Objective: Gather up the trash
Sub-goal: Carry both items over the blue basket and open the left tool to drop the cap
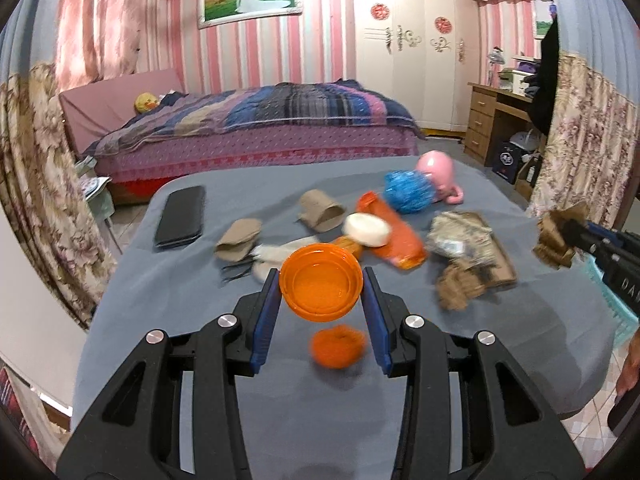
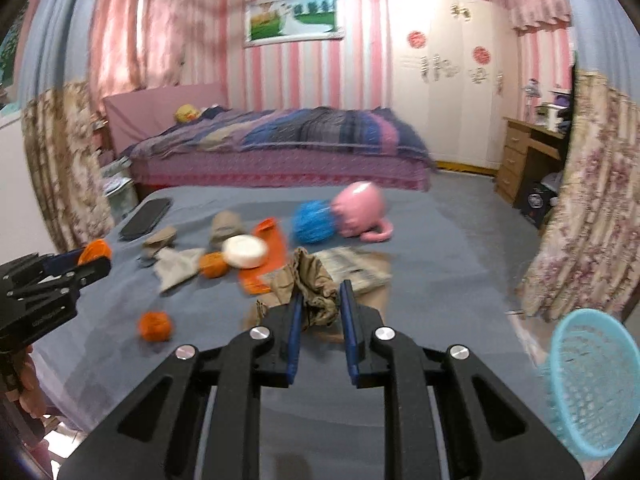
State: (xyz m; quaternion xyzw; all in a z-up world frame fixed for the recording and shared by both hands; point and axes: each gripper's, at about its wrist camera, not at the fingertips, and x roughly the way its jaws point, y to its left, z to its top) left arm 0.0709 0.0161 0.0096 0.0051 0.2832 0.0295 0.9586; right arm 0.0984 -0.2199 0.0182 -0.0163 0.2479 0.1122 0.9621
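A: Orange plastic, round, shallow: one lid (image 1: 321, 282), clamped by its rim between the blue pads of the left gripper (image 1: 320, 286) and held up off the grey cloth-covered table (image 1: 400, 380).

B: And brown?

A: Crumpled brown paper wad (image 2: 316, 292), pinched in the right gripper (image 2: 320, 300), also clear of the table. Seen from the left wrist it hangs past the table's right edge (image 1: 556, 236).

B: Items still on the table?

A: Small orange yarn ball (image 1: 339, 347), on the cloth just beneath the lid. Behind the lid: a white round disc (image 1: 367, 230) lying on a flat orange plastic packet (image 1: 394, 236). Left of the lid: two flattened brown cardboard tubes (image 1: 238, 238), a pale cloth scrap (image 1: 276, 254), and a black phone (image 1: 180, 216) furthest left. Right of the lid: a printed paper packet (image 1: 464, 232) with more brown crumpled paper (image 1: 460, 284) near it. Far behind the lid: a blue tinsel ball (image 1: 408, 192) touching a tipped pink mug (image 1: 438, 172).

B: Containers?

A: One light-blue mesh plastic basket (image 2: 588, 384), off the table's right side, near the right gripper.
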